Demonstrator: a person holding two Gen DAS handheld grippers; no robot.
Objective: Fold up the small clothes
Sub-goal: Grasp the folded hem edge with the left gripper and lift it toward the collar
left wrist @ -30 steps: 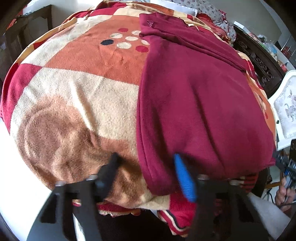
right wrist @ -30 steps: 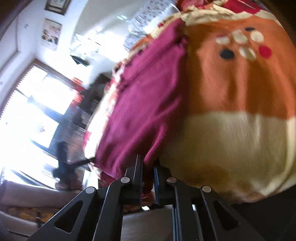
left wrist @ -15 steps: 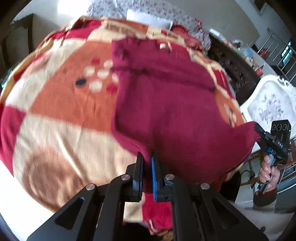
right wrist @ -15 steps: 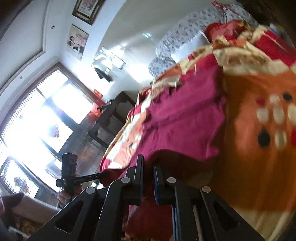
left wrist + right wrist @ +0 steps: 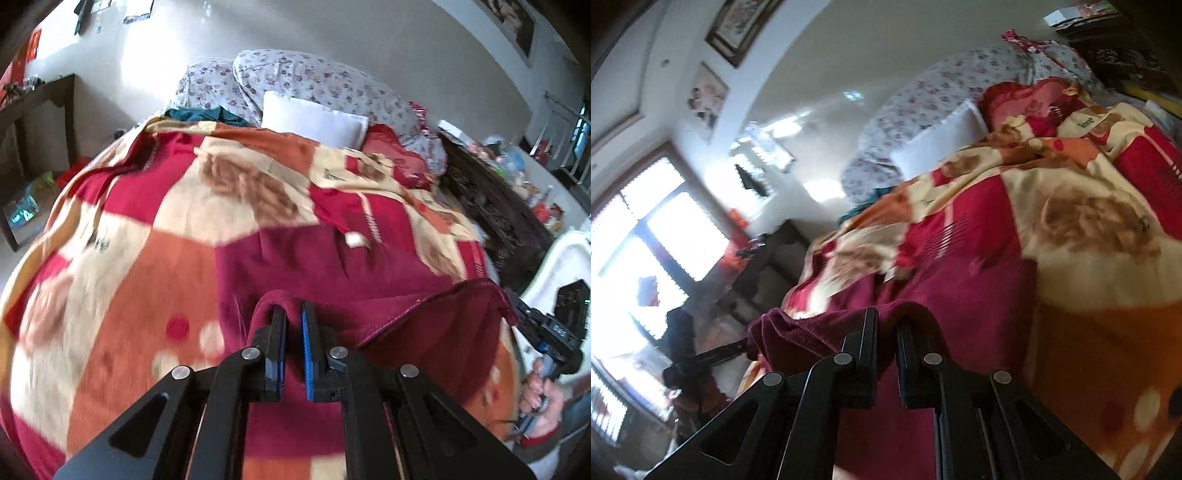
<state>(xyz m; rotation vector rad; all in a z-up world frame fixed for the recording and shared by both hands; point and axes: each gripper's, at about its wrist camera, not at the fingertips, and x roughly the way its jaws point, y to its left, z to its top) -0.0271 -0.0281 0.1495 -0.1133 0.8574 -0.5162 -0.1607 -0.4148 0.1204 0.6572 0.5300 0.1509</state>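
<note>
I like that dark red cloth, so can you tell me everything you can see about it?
The maroon garment looks soft and fuzzy, like fleece. Its far part lies flat on the patterned blanket, with a small pale tag showing. Its near edge is lifted off the bed and folded over towards that far part. The left gripper is shut on one corner, the right gripper on the other, so the raised hem sags between them.
</note>
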